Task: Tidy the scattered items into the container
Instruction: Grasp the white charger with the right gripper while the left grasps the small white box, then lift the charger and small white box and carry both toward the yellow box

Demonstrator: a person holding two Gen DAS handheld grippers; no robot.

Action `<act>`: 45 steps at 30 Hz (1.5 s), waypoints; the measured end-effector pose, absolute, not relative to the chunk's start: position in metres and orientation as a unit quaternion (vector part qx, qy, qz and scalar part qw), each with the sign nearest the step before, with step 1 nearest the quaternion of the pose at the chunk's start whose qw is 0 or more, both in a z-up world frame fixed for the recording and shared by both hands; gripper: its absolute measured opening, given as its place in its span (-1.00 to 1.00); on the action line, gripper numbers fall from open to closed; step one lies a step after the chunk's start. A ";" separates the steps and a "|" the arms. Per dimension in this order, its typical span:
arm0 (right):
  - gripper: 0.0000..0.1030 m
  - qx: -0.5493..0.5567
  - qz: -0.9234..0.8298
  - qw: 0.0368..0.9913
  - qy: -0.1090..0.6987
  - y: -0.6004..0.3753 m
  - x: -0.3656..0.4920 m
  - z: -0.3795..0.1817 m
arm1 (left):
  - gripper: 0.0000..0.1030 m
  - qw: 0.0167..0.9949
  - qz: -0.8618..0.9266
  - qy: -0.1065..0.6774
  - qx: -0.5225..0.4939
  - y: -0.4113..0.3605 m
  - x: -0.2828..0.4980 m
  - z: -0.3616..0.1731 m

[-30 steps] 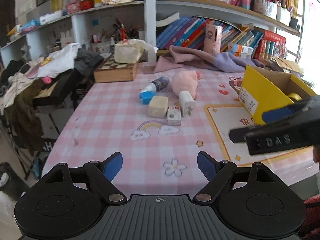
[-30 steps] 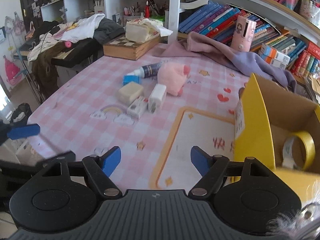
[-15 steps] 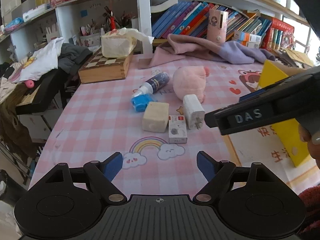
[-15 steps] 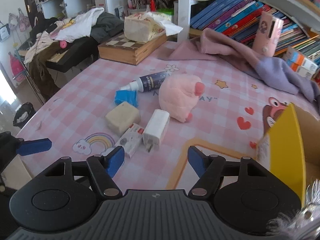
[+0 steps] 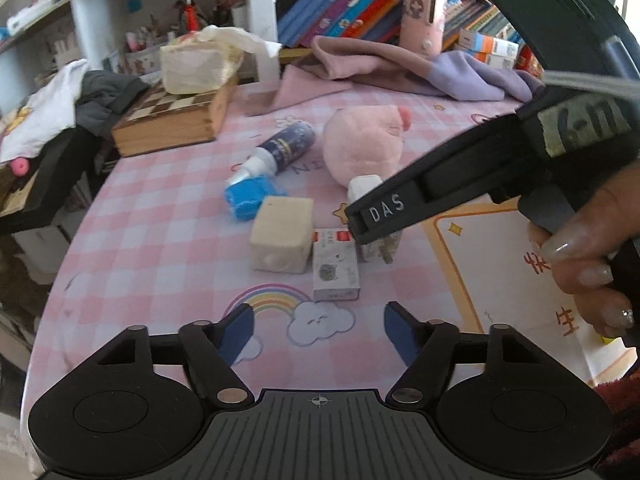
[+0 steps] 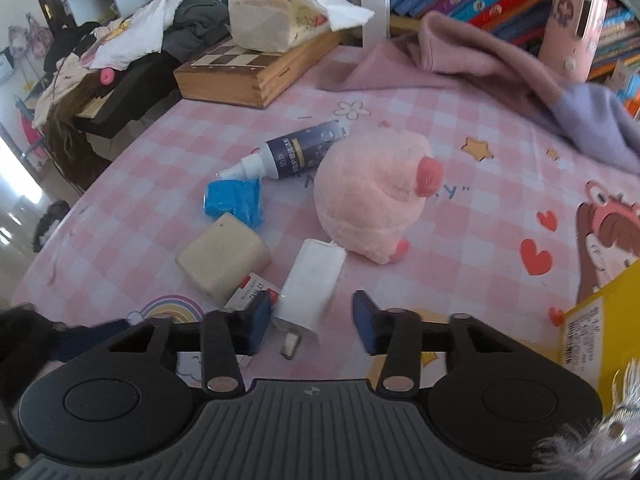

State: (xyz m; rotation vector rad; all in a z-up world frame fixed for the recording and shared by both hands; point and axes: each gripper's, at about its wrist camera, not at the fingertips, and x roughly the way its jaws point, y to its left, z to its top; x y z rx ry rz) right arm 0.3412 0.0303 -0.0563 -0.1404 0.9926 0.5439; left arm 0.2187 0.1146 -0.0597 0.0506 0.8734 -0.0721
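Now lower over counter [image 6: 500,128], right claw [image 6: 308,322] closing astride white charger [image 6: 310,288], pads not yet pressing; long axis runs forward between jaws.

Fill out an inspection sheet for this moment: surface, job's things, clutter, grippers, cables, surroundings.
Surface: pink checked tablecloth with cartoon prints.
Job's things: white charger, beige block, small card box, blue packet, spray bottle and pink plush lie clustered; yellow box at the right edge.
Clutter: chessboard case under a tissue pack; pink-purple garment.
Grippers: left gripper closing, nothing between its jaws; right gripper closing, jaws either side of the charger.
Cables: nothing seen.
Surroundings: bookshelves; clothes pile at the left.
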 end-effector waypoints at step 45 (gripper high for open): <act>-0.52 -0.062 0.238 0.848 0.470 -0.021 0.318 -0.038 | -0.46 0.927 -0.022 0.374 -0.015 0.112 0.239 -0.051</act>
